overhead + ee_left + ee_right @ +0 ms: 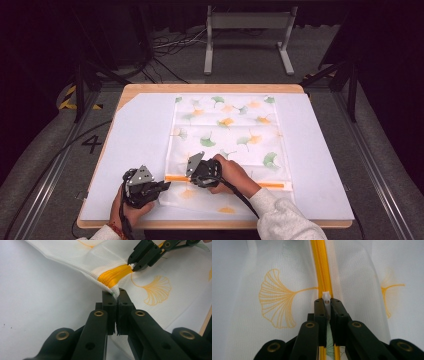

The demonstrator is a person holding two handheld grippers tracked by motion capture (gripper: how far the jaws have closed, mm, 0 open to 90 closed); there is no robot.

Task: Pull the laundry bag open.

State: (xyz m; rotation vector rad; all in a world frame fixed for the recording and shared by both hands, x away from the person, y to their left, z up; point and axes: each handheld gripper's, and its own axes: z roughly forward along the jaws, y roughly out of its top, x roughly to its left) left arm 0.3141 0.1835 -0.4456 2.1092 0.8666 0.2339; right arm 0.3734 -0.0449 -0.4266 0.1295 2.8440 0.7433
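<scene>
Between my left gripper's (116,293) jaws, I am clamping one pouch (150,277) corner; my right gripper (327,301) is pinching its one white zipper pull (326,296).

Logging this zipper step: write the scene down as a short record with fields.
surface: white mat on a wooden table
item: white mesh bag printed with ginkgo leaves, lying flat
zipper: orange zipper running across the bag's near end
left claw: shut on the bag's corner edge beside the zipper's end
right claw: shut on the white zipper pull
spacing: the two claws sit close together near the bag's near left corner
background: metal stand and cables on the floor beyond the table
</scene>
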